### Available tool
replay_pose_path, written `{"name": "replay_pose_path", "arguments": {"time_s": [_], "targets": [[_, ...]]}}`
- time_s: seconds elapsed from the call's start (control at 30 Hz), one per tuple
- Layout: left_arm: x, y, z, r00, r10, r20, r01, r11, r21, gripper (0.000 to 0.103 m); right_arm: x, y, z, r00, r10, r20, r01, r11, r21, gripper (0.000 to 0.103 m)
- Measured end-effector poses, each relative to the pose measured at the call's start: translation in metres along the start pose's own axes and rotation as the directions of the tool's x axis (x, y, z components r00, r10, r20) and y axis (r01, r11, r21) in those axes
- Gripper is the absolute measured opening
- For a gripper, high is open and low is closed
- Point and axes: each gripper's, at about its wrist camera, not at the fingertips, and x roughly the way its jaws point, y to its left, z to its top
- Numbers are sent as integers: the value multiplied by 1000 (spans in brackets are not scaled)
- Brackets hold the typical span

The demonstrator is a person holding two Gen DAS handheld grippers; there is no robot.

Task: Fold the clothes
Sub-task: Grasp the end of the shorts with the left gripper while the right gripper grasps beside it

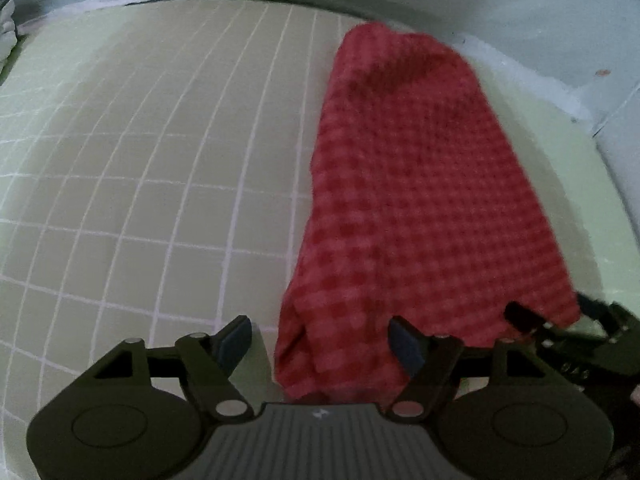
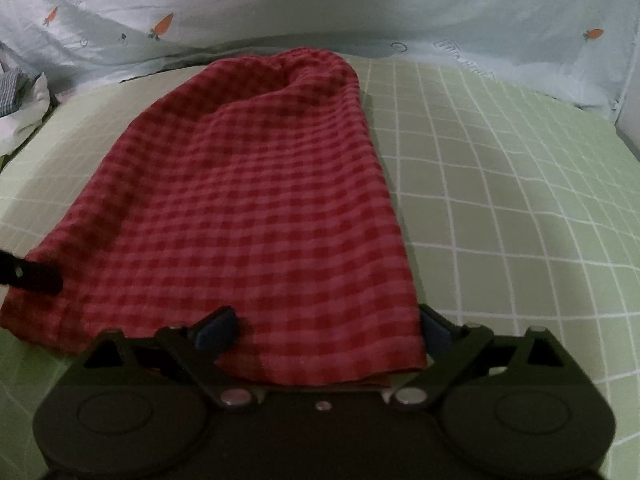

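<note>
A red checked cloth [image 1: 416, 200] lies folded in a long strip on a green bed sheet with a white grid [image 1: 160, 160]. My left gripper [image 1: 324, 340] is open, its jaws wide apart around the cloth's near left corner. In the right wrist view the same cloth [image 2: 256, 208] stretches away from me. My right gripper [image 2: 324, 326] is open, its jaws spread around the cloth's near right corner. The right gripper also shows in the left wrist view [image 1: 560, 332] at the cloth's right corner. A left fingertip [image 2: 32, 276] shows at the cloth's left edge.
A pale blue quilt with carrot prints [image 2: 320, 8] is bunched along the far edge of the bed. Crumpled white and striped fabric [image 2: 20, 100] lies at the far left. The green sheet [image 2: 520, 200] extends to the right of the cloth.
</note>
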Motion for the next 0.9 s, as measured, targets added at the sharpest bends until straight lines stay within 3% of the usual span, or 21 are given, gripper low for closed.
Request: {"name": "replay_pose_path", "arguments": {"time_s": [0.13, 0.2, 0.23, 0.3, 0.33, 0.4, 0.6, 0.77, 0.9], "targets": [[2, -4, -6, 999, 26, -20, -25, 999, 32, 74, -1, 0, -1, 1000, 11, -5, -11, 1000, -11, 96], [2, -11, -7, 998, 56, -12, -55, 997, 60, 65, -3, 0, -2, 1000, 15, -7, -15, 1000, -21, 91], [1, -13, -8, 998, 68, -6, -67, 995, 73, 54, -5, 0, -2, 1000, 18, -6, -18, 999, -27, 88], [0, -16, -9, 998, 59, -2, -59, 995, 82, 34, -10, 1, -4, 1000, 29, 4, -29, 999, -42, 74], [-1, -16, -9, 999, 41, -5, -40, 996, 79, 24, -12, 1, -4, 999, 36, 8, -35, 998, -45, 62], [-1, -18, -11, 1000, 24, -7, -23, 997, 75, 21, -15, -1, -5, 999, 38, 12, -37, 999, -31, 42], [-4, -19, -15, 1000, 8, -26, -7, 998, 59, 12, -24, -8, -10, 997, 74, 15, -74, 997, 28, 10], [-13, -20, -11, 1000, 4, -30, -2, 998, 62, 5, -33, -17, -16, 993, 120, -2, -120, 987, 103, 7], [-36, -14, -9, 999, -49, 4, 49, 998, 28, 5, -51, -23, -19, 990, 138, -3, -136, 981, 136, 7]]}}
